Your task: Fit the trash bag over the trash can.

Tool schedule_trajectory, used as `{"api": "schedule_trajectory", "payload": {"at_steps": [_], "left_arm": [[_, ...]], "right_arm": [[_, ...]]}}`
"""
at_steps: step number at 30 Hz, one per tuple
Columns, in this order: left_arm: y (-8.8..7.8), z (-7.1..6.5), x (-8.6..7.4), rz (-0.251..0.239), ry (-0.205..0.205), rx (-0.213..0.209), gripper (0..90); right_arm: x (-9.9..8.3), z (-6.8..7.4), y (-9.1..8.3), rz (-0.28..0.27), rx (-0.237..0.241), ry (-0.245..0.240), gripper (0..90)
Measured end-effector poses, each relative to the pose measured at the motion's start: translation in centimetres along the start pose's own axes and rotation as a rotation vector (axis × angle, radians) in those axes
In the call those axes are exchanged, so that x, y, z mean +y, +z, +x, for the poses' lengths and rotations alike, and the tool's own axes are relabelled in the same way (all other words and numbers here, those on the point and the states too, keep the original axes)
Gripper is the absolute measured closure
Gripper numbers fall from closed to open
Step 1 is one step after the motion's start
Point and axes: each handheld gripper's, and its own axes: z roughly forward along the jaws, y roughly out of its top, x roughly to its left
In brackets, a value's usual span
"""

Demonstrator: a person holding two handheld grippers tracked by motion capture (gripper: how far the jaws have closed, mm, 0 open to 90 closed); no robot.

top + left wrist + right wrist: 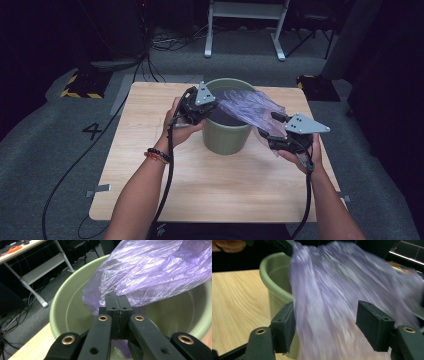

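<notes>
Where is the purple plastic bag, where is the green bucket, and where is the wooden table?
purple plastic bag (150,272), left gripper view, on its crinkled middle.
green bucket (226,137), high view, on its outer front wall.
wooden table (210,190), high view, on a bare part of its top near the person.

A lab: taped grey carpet (45,150), trailing cables (165,42), metal desk frame (245,30).

Translucent purple bag (252,109) — pale green bucket (226,137) — black tongs (116,305).

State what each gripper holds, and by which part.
The left gripper is shut on the purple plastic bag, pinching its edge over the green bucket. The right gripper is open; the bag hangs between its jaws, unheld.
</notes>
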Motion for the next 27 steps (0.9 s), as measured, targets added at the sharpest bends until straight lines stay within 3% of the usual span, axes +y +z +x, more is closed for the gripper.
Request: {"api": "schedule_trajectory", "payload": {"at_steps": [4, 9, 10, 13, 14, 15, 17, 19, 23, 27], "left_arm": [[-0.4, 0.8, -0.8, 0.001, -0.032, 0.009, 89.9], [-0.8, 1.6, -1.7, 0.002, -0.064, 0.002, 89.5], [-0.8, 1.6, -1.8, 0.001, -0.069, 0.001, 88.5], [-0.9, 1.4, -2.1, -0.007, -0.089, 0.027, 70.5], [-1.1, 1.0, -2.1, -0.022, -0.114, 0.043, 58.4], [-1.1, 1.0, -2.1, -0.022, -0.114, 0.043, 36.1], [-1.6, 0.2, -1.9, -0.051, -0.099, 0.066, 32.4], [-2.2, -0.8, -1.5, -0.079, -0.060, 0.055, 26.8], [-2.8, -2.7, -0.6, -0.112, 0.007, 0.008, 23.5], [-3.0, -4.2, 0.4, -0.139, 0.039, -0.060, 22.7]], "right_arm": [[-0.8, -0.1, -0.3, 0.014, -0.001, 0.002, 36.1], [-1.7, -0.6, -0.5, 0.018, 0.054, 0.020, 72.7], [-1.8, -0.6, -0.5, 0.017, 0.057, 0.023, 76.4], [-1.7, -0.4, -0.5, -0.003, 0.069, 0.017, 84.7], [-1.5, -0.3, -0.5, -0.008, 0.068, 0.011, 85.5], [-1.5, -0.3, -0.5, -0.008, 0.068, 0.011, 85.5], [-1.1, 0.0, -0.4, -0.013, 0.066, -0.004, 86.5], [-0.7, 0.2, -0.4, -0.017, 0.073, -0.009, 86.5], [-0.2, 0.6, -0.1, -0.019, 0.090, -0.029, 86.3], [0.3, 1.2, 0.4, -0.019, 0.111, -0.044, 85.1]]}}
